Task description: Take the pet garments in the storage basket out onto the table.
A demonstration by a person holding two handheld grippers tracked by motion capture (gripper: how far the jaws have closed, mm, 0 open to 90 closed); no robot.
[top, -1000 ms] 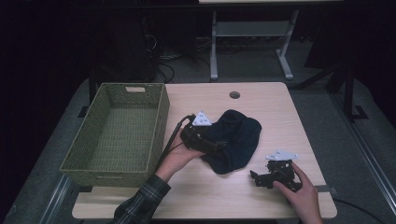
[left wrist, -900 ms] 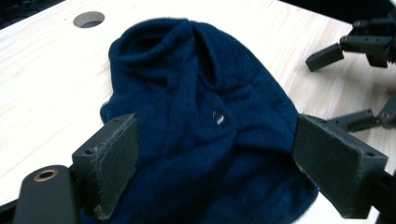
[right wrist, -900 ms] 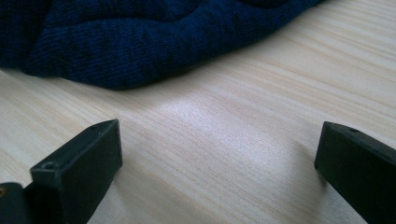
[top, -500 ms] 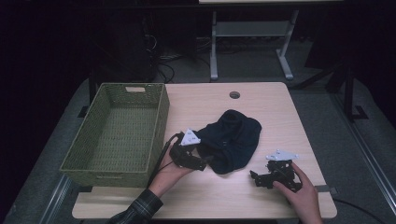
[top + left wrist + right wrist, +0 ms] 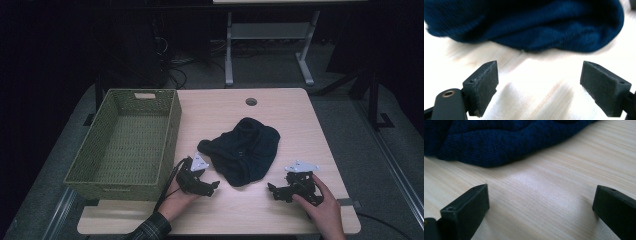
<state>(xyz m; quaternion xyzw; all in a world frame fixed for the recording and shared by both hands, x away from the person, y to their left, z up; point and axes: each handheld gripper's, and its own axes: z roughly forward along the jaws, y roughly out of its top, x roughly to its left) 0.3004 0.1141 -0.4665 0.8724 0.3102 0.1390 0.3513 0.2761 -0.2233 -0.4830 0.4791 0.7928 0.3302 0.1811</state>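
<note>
Overhead plus two low cloth [image 5: 243,152]-facing close-ups

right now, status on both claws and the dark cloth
Left claw open, empty. Right claw open, empty. Dark blue knit cloth bunched on table, apart from both. Green wicker basket at left.

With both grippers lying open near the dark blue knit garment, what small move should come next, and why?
Probably ease the left gripper forward to pinch the dark blue knit garment at its near edge. Its jaws stand wide apart with bare table between them, and the green woven basket sits on that side.
</note>
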